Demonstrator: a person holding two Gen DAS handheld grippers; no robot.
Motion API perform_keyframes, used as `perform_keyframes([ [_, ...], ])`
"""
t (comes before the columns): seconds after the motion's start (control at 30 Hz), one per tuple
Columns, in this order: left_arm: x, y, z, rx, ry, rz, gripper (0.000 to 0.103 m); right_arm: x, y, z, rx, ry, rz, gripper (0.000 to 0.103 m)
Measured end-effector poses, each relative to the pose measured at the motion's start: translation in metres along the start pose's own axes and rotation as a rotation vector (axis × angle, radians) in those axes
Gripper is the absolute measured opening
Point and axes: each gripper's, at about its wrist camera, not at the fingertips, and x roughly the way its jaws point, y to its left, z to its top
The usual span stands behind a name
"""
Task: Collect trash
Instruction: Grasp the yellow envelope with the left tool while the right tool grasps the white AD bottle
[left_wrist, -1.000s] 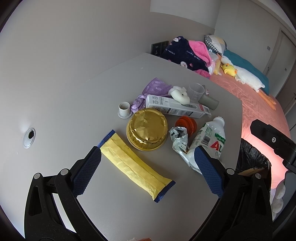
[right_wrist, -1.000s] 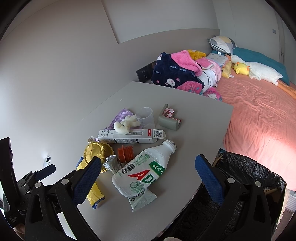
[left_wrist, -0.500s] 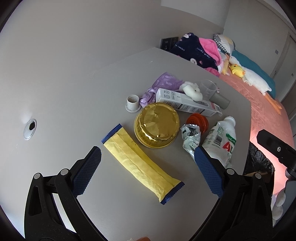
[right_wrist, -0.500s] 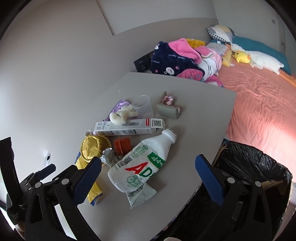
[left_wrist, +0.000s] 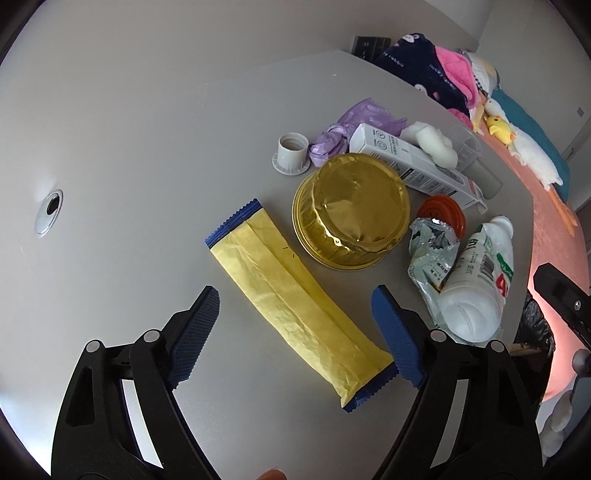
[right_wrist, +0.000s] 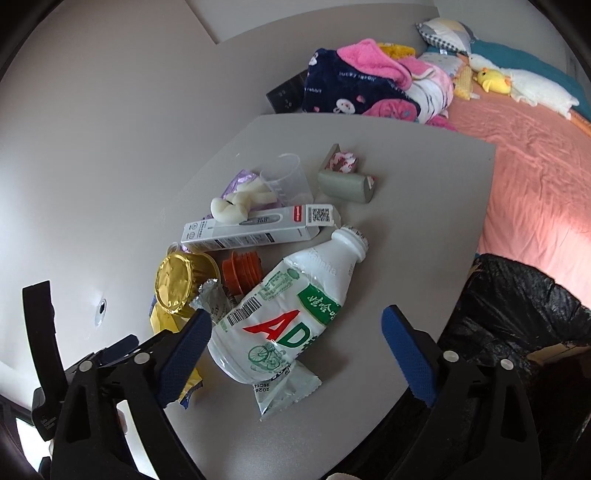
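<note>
A: Nearest the gold foil bowl (left_wrist: 351, 210), on the camera side: yellow wrapper (left_wrist: 295, 295), flat on the grey table (left_wrist: 147, 147). Left gripper (left_wrist: 291, 321) straddles it, jaws released and just narrowing, pads not touching.

B: Right of the bowl?

A: Crumpled silver wrapper (left_wrist: 430, 251), then white bottle (right_wrist: 288, 310) on its side. Right gripper (right_wrist: 295, 332) straddles it, jaws apart, also just closing, no contact. Black bin bag (right_wrist: 517, 306) beyond the table edge.

B: Behind the bowl?

A: White carton (right_wrist: 255, 229), orange lid (left_wrist: 441, 212), purple bag (left_wrist: 354, 125), grey cap (left_wrist: 291, 153).
</note>
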Motion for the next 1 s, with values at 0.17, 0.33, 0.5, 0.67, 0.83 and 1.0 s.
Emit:
perform_keyframes([
  [0.17,0.009,0.002,-0.002,0.001,0.035,0.018,0.072,0.017,-0.009,-0.001,0.049,0.057,0.049,0.074],
  [0.33,0.014,0.004,-0.004,0.009,0.050,0.027,0.070,0.030,-0.017,-0.004,0.104,0.105,0.096,0.067],
  [0.5,0.014,0.006,-0.004,0.026,0.040,0.044,0.070,0.036,-0.023,-0.003,0.142,0.118,0.135,0.067],
  [0.67,0.011,0.012,-0.008,0.034,0.016,0.040,0.070,0.046,-0.026,0.000,0.169,0.130,0.169,0.067],
  [0.83,0.010,0.013,-0.010,0.044,0.004,0.050,0.070,0.056,-0.024,0.004,0.181,0.135,0.203,0.066],
  [1.0,0.013,0.008,-0.005,0.032,0.012,0.058,0.070,0.063,-0.022,0.006,0.198,0.126,0.236,0.049],
])
